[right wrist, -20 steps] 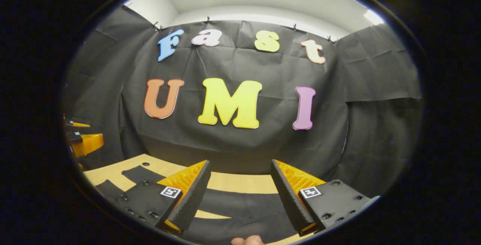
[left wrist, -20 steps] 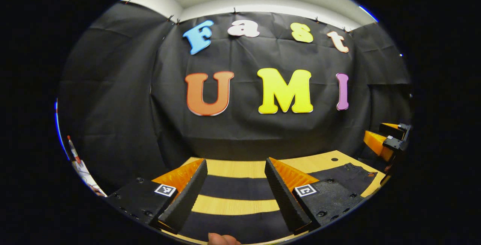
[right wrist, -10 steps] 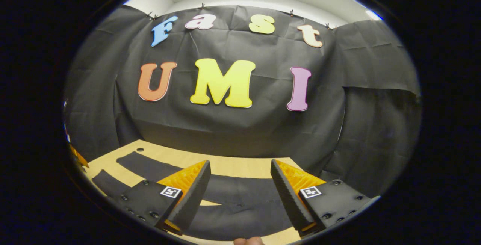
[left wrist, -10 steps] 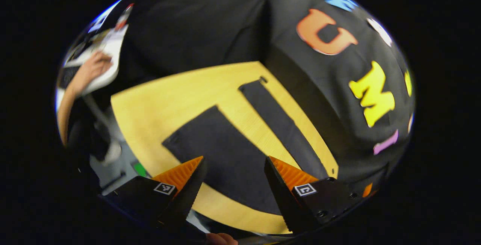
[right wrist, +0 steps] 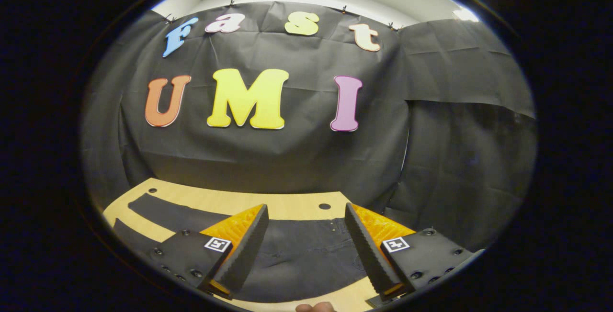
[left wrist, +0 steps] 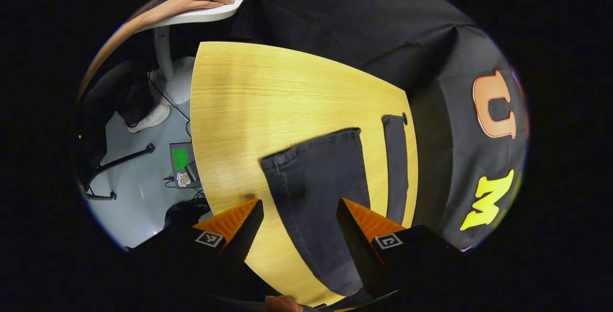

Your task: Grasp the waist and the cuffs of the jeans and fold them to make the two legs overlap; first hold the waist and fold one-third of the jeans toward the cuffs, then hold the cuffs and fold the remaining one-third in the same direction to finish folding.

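The left gripper [left wrist: 299,235] is hanging over the wooden table [left wrist: 249,96] with its fingers spread apart and nothing between them; just ahead of it the dark jeans [left wrist: 318,183] are lying flat, one leg running forward between the fingers to its cuff [left wrist: 311,147], the other leg [left wrist: 396,168] lying apart beyond the right-hand finger. The right gripper [right wrist: 306,242] is hovering with its fingers likewise apart, the waist end of the jeans [right wrist: 306,250] lying spread directly ahead and below, the legs [right wrist: 163,214] trailing off to its left.
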`<state>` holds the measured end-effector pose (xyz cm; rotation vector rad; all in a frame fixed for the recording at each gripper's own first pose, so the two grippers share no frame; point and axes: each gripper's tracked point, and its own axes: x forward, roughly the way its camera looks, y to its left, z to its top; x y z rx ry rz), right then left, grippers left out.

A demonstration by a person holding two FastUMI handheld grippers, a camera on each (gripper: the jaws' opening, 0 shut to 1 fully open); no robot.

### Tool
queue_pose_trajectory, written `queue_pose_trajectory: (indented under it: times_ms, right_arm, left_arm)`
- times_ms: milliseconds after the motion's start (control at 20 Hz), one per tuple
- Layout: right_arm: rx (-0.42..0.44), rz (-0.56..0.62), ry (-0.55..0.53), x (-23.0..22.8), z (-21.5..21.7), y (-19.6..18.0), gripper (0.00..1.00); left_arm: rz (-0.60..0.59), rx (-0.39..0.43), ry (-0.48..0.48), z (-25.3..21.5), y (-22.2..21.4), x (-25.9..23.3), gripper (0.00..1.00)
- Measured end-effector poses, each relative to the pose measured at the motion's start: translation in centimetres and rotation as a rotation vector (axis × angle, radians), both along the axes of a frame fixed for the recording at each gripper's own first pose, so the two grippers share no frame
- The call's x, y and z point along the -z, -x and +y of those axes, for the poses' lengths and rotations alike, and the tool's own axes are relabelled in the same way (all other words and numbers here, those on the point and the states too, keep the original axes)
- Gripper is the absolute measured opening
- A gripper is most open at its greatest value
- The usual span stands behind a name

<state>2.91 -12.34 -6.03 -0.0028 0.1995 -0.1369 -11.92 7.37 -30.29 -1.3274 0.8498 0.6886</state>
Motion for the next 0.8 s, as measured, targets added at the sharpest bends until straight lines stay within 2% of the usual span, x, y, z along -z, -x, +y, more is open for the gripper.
queue_pose_trajectory:
  times_ms: [400, 650, 750, 800]
  right_arm:
    - [0.052, 0.008, 0.01, -0.1, -2.2, -0.4, 0.99]
    - [0.091, 0.043, -0.022, 1.4, -3.7, -0.7, 0.99]
    - [0.115, 0.082, -0.063, 2.8, -4.5, -0.6, 0.99]
    - [0.129, 0.099, -0.085, 3.4, -4.9, -0.7, 0.99]
  left_arm:
    - [0.021, -0.015, -0.009, 0.8, -1.9, 1.7, 0.99]
    - [-0.033, -0.007, -0.011, 0.7, -3.9, 1.8, 0.99]
    - [-0.078, -0.004, 0.01, 0.2, -4.5, 1.9, 0.93]
    - [-0.09, -0.008, 0.022, 0.2, -4.5, 2.2, 0.94]
